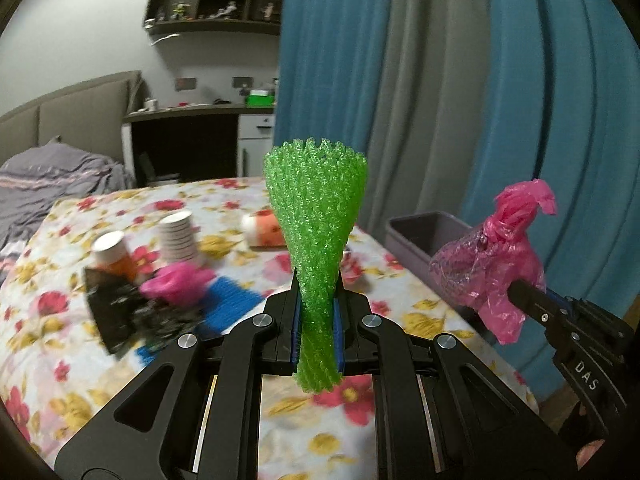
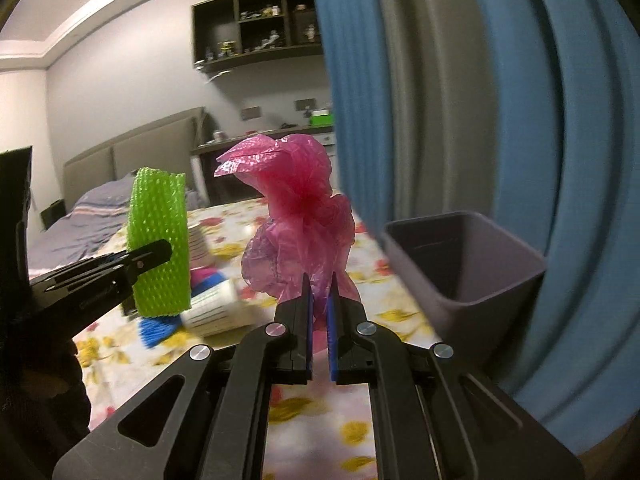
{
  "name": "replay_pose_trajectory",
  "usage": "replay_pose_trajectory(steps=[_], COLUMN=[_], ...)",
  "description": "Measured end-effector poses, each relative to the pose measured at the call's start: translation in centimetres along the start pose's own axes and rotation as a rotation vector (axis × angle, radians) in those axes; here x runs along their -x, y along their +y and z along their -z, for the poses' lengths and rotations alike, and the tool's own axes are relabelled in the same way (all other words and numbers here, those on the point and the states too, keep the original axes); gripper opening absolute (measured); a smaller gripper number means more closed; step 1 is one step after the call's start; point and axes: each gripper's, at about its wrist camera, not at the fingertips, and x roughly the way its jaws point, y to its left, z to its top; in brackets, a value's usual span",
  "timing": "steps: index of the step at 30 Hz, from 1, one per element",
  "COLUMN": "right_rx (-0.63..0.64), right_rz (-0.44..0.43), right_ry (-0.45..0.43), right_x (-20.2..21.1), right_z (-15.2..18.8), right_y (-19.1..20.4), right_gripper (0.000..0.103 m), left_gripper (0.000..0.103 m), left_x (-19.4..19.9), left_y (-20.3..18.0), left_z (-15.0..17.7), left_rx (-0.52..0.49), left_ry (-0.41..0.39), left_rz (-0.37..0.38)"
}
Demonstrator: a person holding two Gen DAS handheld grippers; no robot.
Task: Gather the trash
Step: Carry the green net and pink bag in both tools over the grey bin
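The left gripper (image 1: 317, 320) clamps a green foam net sleeve (image 1: 316, 220), long axis upright, flaring upward. The right gripper (image 2: 320, 312) pinches crinkly pink plastic bag (image 2: 300, 216) beside the grey bin (image 2: 472, 264).

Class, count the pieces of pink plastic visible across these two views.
2. One crumpled pink bag is pinched in the right tongs, near the grey bin. Another pink wad lies on the floral cloth. More may be hidden.
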Motion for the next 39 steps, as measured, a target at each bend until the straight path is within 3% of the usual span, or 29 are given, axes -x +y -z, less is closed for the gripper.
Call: replay_pose_trajectory(steps=[21, 39], right_rx=[-0.117, -0.183], right_rz=[0.245, 0.282], right_ry=[-0.027, 0.025], right_x=[-4.9, -7.7], right_z=[-2.3, -2.7], right_y=[-12.0, -14.8], right_gripper=[0.007, 0.007], left_gripper=[0.012, 0.012], left_x=[-10.4, -17.5], left_y=[-11.1, -16.1], left_z=[-5.1, -5.2], left_rx=[-0.12, -0.164], left_ry=[0.015, 0.077], left_rz=[0.161, 0.211])
